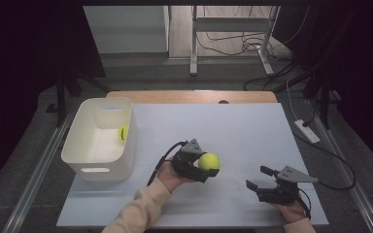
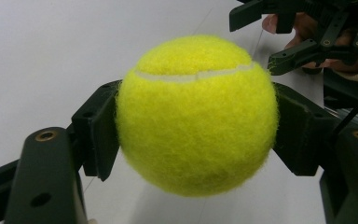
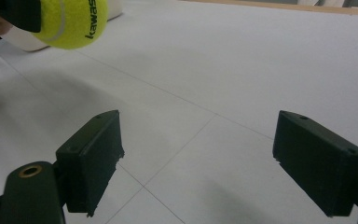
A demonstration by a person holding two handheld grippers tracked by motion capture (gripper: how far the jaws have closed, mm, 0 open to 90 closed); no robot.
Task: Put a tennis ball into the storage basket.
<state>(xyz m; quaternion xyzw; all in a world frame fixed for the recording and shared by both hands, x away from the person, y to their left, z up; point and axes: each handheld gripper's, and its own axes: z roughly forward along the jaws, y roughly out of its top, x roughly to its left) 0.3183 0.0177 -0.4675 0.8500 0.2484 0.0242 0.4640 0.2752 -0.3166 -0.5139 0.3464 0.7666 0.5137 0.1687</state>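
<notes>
A dim room with dark curtains at both sides surrounds a white worktop (image 1: 223,126) crossed by faint seam lines, with a strip of bare wood along its far edge. Beyond it lie a grey floor, the metal legs of another desk and loose cables; a white power strip (image 1: 307,131) lies on the floor to the worktop's right. A white bin (image 1: 85,155) stands at the worktop's left edge, with a yellow ball (image 1: 122,133) against its right inner wall. To the right of the bin, near the worktop's middle, the left tool (image 1: 208,167) clamps a yellow tennis ball (image 2: 196,114) between its pads, one on each side of the ball. Farther right of the bin, toward the near right corner, the right tool (image 1: 258,177) sits low over the worktop, its jaws spread wide around bare surface.
</notes>
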